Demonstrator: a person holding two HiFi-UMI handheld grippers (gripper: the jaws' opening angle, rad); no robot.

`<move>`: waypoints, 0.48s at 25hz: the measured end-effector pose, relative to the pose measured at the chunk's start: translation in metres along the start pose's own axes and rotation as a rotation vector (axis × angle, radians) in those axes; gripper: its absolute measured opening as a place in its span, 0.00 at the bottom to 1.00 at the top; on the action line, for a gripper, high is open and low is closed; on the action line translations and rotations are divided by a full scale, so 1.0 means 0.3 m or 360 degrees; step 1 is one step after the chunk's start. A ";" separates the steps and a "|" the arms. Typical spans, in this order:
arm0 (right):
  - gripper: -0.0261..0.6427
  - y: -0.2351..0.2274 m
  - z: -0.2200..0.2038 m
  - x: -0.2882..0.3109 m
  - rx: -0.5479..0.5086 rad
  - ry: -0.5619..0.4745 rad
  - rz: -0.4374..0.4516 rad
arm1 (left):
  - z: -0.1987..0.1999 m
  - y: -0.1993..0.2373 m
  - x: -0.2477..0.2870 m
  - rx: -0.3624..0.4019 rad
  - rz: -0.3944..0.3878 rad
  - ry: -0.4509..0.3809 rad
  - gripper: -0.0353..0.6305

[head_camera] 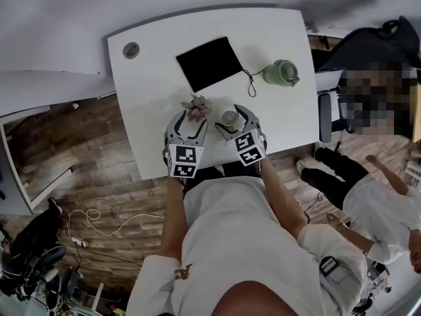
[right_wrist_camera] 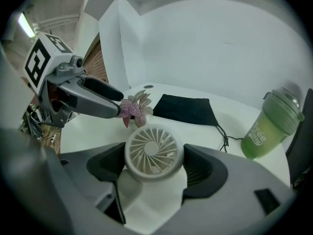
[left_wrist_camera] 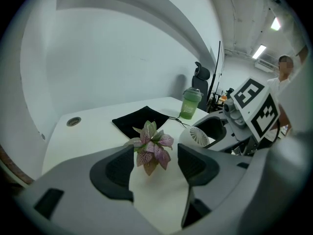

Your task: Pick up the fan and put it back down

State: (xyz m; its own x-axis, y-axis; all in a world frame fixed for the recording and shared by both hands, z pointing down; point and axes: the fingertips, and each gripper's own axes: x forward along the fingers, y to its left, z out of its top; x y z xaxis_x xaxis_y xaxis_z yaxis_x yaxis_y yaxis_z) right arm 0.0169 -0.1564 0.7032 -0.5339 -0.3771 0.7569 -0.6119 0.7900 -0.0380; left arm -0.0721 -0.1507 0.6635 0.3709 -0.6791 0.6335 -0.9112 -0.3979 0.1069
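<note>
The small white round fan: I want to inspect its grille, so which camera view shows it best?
The right gripper view: the small white round fan sits large and centred between the right tool's jaws, blades clear. The head view shows the fan tiny from above; the left gripper view catches only part of its grille.

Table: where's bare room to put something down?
Bare: the left strip of the table between grommet and left tongs; the near-right corner, this side of the cup, right of the fan. Crowded: near-centre edge, with plant, fan and right tongs; a cord runs between pouch and cup.
</note>
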 end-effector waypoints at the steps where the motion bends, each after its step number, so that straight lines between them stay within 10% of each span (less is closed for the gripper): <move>1: 0.59 0.002 -0.002 0.007 0.0003 0.0007 0.0004 | -0.002 0.003 0.001 -0.0001 -0.0001 0.0002 0.47; 12: 0.59 0.011 -0.039 0.061 0.0010 0.0088 0.0019 | -0.021 0.010 0.007 -0.0004 -0.0009 0.0017 0.47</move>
State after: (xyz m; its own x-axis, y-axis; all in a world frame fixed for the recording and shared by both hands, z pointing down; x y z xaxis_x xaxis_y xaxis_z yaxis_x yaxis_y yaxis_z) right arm 0.0120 -0.1551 0.7247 -0.5082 -0.3399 0.7913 -0.6095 0.7911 -0.0516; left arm -0.0752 -0.1495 0.6699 0.3740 -0.6704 0.6408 -0.9096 -0.3999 0.1126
